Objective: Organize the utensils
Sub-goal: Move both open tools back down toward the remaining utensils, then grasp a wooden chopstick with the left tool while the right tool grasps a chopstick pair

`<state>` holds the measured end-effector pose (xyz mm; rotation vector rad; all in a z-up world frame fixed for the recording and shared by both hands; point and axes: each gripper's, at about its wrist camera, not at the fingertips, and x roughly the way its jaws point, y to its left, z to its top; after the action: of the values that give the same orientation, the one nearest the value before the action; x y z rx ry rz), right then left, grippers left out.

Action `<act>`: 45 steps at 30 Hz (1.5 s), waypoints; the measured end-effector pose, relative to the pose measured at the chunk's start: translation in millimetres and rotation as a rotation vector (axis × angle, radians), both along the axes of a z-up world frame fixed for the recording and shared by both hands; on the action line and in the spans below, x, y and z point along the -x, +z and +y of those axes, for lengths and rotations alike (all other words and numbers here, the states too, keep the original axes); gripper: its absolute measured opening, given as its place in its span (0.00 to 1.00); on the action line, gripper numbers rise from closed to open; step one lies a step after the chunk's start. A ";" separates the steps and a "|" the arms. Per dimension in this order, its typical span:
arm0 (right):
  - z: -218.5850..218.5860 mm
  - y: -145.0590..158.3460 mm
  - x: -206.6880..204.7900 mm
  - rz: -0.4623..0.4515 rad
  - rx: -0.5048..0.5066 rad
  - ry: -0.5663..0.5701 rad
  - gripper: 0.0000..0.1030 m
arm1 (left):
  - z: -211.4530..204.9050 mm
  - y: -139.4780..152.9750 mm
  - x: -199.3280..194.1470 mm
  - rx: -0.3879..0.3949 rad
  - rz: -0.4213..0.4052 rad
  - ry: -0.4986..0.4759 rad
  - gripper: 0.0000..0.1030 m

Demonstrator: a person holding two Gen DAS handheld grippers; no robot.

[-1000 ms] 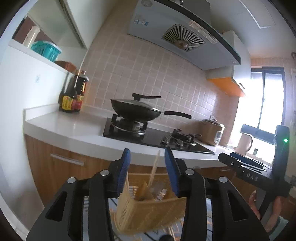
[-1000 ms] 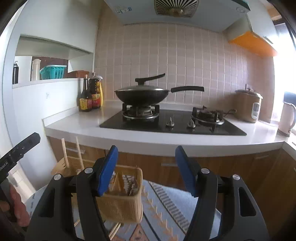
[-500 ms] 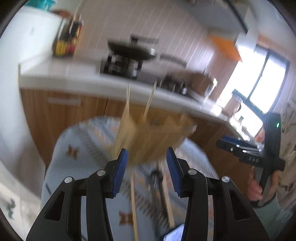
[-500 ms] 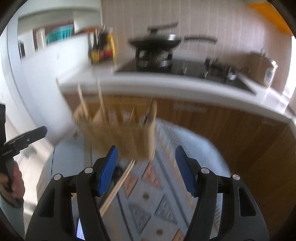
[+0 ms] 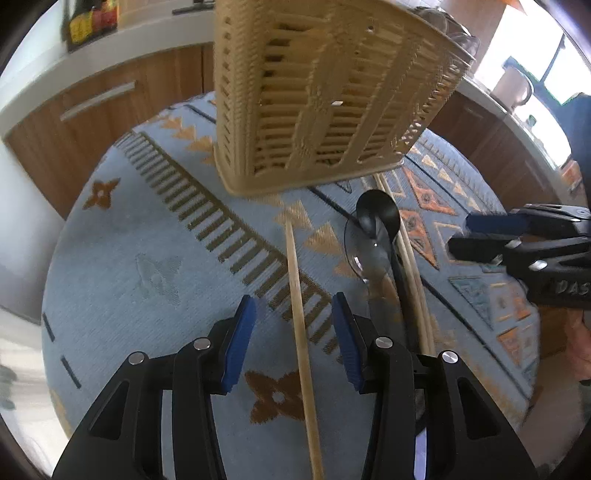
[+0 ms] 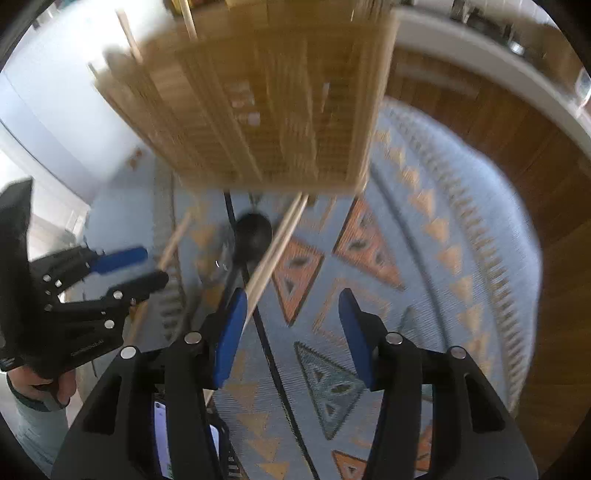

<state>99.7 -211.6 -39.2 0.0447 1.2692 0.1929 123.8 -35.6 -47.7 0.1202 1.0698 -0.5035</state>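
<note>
A beige woven utensil basket [image 5: 325, 96] stands on a round table with a blue patterned cloth [image 5: 147, 258]. In front of it lie a single wooden chopstick [image 5: 299, 314], a black spoon [image 5: 376, 218], a clear plastic spoon [image 5: 358, 254] and a pair of chopsticks [image 5: 410, 258]. My left gripper [image 5: 293, 306] hangs open above the single chopstick, which runs between its fingers untouched. My right gripper [image 6: 292, 301] points down at bare cloth, its jaws closing with nothing between them. The chopstick pair [image 6: 277, 243] passes just outside its left finger. The black spoon [image 6: 253, 232] lies beyond it.
Wooden cabinets [image 5: 92, 107] and a white counter edge curve behind the table. Sauce bottles [image 5: 88, 22] stand on the counter. A phone [image 6: 162, 435] lies at the near table edge under my right gripper. A person's hand [image 6: 37, 384] holds the left gripper.
Both grippers have tipped down from facing the stove to facing the tabletop and moved closer to it. The right jaws stand narrower than before. The left jaws keep their width.
</note>
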 end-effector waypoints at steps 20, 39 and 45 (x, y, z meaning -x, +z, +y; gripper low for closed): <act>72.9 -23.9 -18.1 -0.012 0.180 -0.017 0.34 | -0.4 3.9 -2.9 -0.092 -0.065 0.033 0.07; 19.8 -24.7 4.8 0.070 0.211 0.144 0.10 | 14.4 4.2 -6.1 -0.031 0.005 0.006 0.06; 3.9 -25.4 7.7 0.091 0.153 0.114 0.11 | 13.6 4.4 -8.6 -0.037 0.029 0.021 0.07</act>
<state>92.1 -207.7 -64.6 -0.1522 1.3749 0.1928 132.4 -22.0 -43.3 0.1342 1.1079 -0.4681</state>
